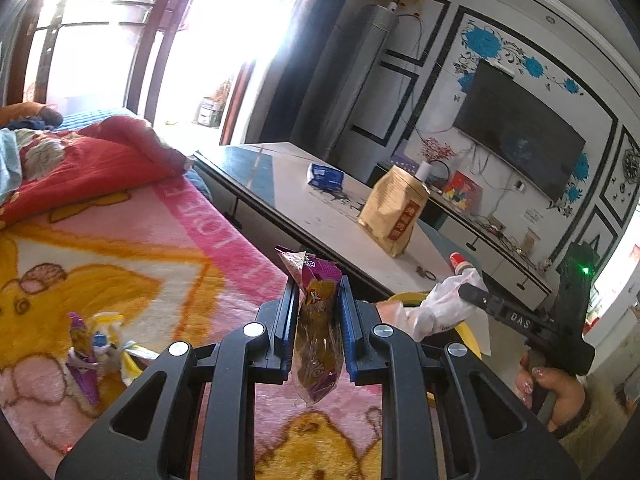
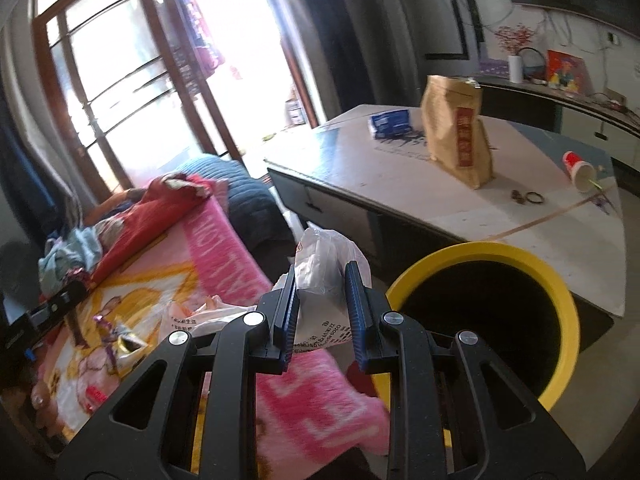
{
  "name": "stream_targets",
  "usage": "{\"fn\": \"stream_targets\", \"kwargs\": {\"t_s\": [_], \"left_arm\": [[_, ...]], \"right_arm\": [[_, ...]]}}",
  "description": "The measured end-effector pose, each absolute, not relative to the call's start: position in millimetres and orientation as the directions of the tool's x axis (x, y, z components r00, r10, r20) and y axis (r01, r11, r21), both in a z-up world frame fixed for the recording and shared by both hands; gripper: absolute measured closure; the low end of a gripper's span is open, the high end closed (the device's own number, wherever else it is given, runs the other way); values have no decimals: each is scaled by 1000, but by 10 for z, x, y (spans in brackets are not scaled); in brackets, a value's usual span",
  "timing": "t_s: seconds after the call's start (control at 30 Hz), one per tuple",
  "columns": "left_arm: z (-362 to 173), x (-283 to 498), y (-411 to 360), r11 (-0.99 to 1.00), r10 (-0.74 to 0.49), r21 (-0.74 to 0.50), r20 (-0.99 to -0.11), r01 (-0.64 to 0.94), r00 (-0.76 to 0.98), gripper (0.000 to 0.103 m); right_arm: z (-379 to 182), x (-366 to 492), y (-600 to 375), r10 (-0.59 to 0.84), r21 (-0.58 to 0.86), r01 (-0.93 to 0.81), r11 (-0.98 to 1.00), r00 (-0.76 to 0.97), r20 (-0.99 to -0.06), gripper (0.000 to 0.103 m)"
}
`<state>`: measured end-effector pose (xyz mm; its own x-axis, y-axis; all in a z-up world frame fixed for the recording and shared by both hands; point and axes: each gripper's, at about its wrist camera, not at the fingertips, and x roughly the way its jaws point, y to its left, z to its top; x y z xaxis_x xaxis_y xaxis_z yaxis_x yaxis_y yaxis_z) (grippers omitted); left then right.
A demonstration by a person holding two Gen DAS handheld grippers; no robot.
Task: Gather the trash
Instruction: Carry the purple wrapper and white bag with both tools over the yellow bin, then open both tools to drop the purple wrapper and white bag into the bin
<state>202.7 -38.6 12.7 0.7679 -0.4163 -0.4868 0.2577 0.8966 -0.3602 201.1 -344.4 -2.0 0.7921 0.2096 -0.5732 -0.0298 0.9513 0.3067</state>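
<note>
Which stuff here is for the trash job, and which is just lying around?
For the job:
- purple wrapper in left gripper
- white bag in right gripper
- yellow bin
- wrappers on blanket

Lying about:
- brown bag
- blue pack
- TV
- red quilt

The left gripper pinches a snack wrapper over the blanket; more wrappers lie to its left. Right of the right gripper, holding what seems a plastic bag, stands the bin, with the table beyond.
</note>
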Motion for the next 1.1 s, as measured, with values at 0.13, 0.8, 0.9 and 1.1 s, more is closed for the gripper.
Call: {"fn": "stream_targets", "kwargs": {"t_s": [0.13, 0.8, 0.9, 1.1], "left_arm": [[114, 2034, -515, 892, -434, -353, -490, 283, 756, 84], [50, 2094, -1144, 859, -511, -322, -504, 398, 696, 84], [29, 2111, -1245, 852, -524, -316, -507, 418, 685, 84], [-22, 2143, -1469, 836, -548, -302, -512, 458, 661, 84]], "right_arm": [[-31, 2006, -3605, 171, 303, 14, 953, 800, -575, 86], [-199, 2021, -4341, 8, 309, 226, 924, 795, -606, 86], [-228, 2012, -4396, -8, 307, 247, 919, 791, -611, 86], [-285, 2000, -4509, -59, 274, 287, 918, 782, -620, 86]]}}
